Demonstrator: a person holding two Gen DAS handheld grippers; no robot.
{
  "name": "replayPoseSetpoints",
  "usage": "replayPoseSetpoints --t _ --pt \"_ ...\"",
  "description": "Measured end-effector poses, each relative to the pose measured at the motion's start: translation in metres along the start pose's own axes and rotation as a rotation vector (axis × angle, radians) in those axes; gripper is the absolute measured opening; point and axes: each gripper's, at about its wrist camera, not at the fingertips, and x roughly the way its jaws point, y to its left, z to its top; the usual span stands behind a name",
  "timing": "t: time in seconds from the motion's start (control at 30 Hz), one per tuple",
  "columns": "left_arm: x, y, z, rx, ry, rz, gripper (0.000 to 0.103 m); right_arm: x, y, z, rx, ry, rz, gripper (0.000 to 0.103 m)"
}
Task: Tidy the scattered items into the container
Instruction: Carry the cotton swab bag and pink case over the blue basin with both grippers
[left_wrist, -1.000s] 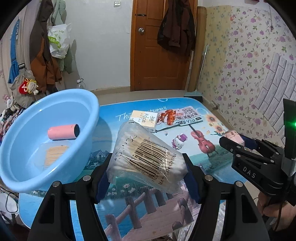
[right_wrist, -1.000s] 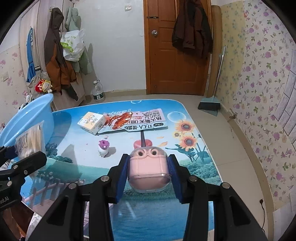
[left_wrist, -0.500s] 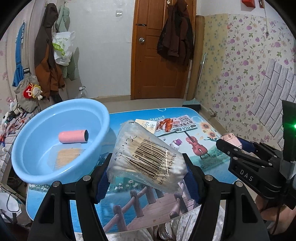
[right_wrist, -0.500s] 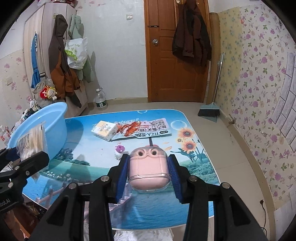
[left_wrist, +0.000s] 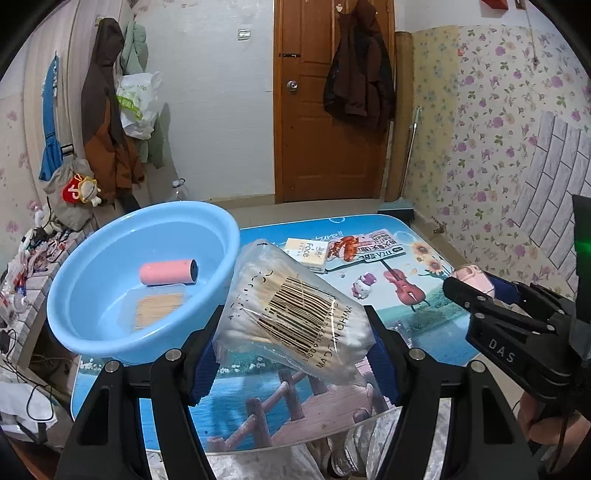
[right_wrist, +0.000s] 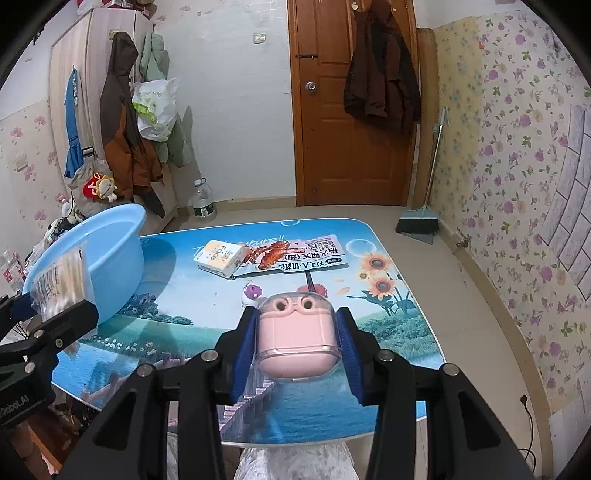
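Basin: we see the blue basin (left_wrist: 110, 325) at the left edge of the surface (left_wrist: 280, 417), tilted toward us, with a pink roll (left_wrist: 168, 272) and a flat pack of toothpicks (left_wrist: 159, 309) inside.
Left gripper: our left gripper (left_wrist: 293, 354) is held level above the near edge of the surface, just right of the basin, pointing toward the door; its jaws are clamped on the bag of cotton swabs (left_wrist: 291, 310), which leans up and to the left, barcode facing us.
Middle of surface: a small tissue box (left_wrist: 307, 252), a snack packet (left_wrist: 369, 248) beside it, and a small toy figure (left_wrist: 364, 287) lie loose toward the far side.
Right gripper: our right gripper (right_wrist: 295, 347) is raised over the near right part of the surface, well apart from the basin; its jaws are closed on the pink earbud case (right_wrist: 297, 341), which sits upright between the blue pads.
Hand: at the lower right of the left wrist view, we glimpse fingers (left_wrist: 546, 435) wrapped round the right gripper's handle.
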Motion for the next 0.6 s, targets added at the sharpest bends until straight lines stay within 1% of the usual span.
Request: replayPoseSetpoints --t 0.17,0.33,0.6 --pt "-0.001 0.000 0.001 -0.011 0.008 -0.005 0.067 -0.002 0.000 -0.001 -0.001 0.002 0.008 0.044" --pt "-0.005 0.002 0.005 -0.012 -0.005 0.001 0.067 -0.004 0.001 0.000 0.000 -0.005 0.010 0.044" --pt "-0.019 0.019 0.021 -0.018 -0.031 0.036 0.067 -0.007 0.001 0.001 0.003 -0.003 0.018 0.044"
